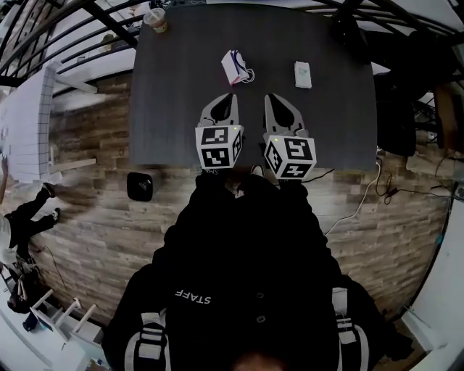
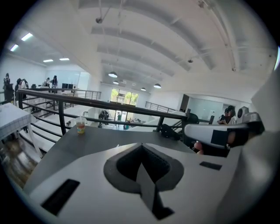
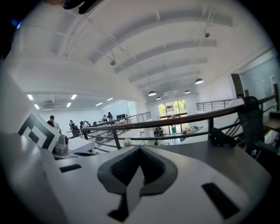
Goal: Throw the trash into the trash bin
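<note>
Left tool (image 1: pixel 230 100): jaws are sitting fully together, gripping nothing; it is hovering over the near half of the desk (image 1: pixel 167 116).
Right tool (image 1: pixel 270 101): jaws are likewise pressing together on nothing; it is hanging just beside the left tool.
Trash: a crumpled white wrapper (image 1: pixel 235 67) is lying just beyond the left tool; a small white packet (image 1: pixel 303 74) is lying beyond the right tool; a cup (image 1: pixel 155 19) is standing at the far left corner.
Bin: a black container (image 1: pixel 139 186) is sitting on the floor (image 1: pixel 94 217) beside the desk; whether it is the bin cannot be told.
Step in hand: judged as the approach to a first pick.
Technique: part the jaws before reaching; straddle the wrapper's bulk; close firmly; lift clear before swinging away.
</note>
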A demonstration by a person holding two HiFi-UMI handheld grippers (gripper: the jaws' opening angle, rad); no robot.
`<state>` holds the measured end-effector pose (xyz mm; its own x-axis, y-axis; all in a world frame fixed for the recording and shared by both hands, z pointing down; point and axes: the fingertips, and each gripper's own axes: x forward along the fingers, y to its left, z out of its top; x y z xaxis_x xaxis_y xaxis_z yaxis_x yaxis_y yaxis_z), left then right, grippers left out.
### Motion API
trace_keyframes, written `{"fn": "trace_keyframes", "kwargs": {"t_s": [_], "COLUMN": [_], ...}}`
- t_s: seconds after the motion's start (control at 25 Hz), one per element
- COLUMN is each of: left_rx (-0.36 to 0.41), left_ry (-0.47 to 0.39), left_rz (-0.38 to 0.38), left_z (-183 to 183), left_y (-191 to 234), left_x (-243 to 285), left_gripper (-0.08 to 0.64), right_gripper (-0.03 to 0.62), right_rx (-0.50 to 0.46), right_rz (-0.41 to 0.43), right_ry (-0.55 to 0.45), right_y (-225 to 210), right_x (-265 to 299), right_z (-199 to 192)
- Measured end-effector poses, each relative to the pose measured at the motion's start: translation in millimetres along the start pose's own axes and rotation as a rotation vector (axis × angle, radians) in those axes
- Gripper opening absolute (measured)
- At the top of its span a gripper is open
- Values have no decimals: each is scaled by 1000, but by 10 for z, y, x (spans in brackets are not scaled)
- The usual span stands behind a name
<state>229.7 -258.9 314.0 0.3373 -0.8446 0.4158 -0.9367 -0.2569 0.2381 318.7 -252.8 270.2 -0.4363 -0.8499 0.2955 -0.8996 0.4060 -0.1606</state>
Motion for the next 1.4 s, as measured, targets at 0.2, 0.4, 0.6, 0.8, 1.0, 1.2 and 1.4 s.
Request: {"fn": "trace_keyframes", "kwargs": {"t_s": [0.2, 0.4, 0.6, 0.8, 1.0, 1.2, 1.4], "left_rx": [-16, -22, -29, -3, 28, 60, 74], "left_ry": [61, 85, 98, 113, 101, 83, 94], "left_rz": [31, 63, 94, 113, 107, 90, 93], "left_z": [-377, -719, -1049, -1268, -1289, -1268, -1303], "left_y": [135, 331, 524, 677, 698, 654, 636], "left_x": [358, 800, 1145, 1389, 1658, 1895, 2051], "left_gripper": [0, 0, 0, 0, 2, 49, 97], "right_gripper": [15, 15, 15, 15, 15, 15, 15], "right_rx": [26, 41, 32, 37, 48, 63, 88], "right_rz": [1, -1, 5, 4, 0, -5, -17], "right_ry": [68, 108, 144, 165, 177, 179, 181], "right_y": [-212, -412, -548, -667, -806, -960, -1101], "right_x": [289, 657, 961, 1156, 1302, 1395, 1430], "right_z": [-385, -837, -1263, -1542, -1690, -1764, -1809]}}
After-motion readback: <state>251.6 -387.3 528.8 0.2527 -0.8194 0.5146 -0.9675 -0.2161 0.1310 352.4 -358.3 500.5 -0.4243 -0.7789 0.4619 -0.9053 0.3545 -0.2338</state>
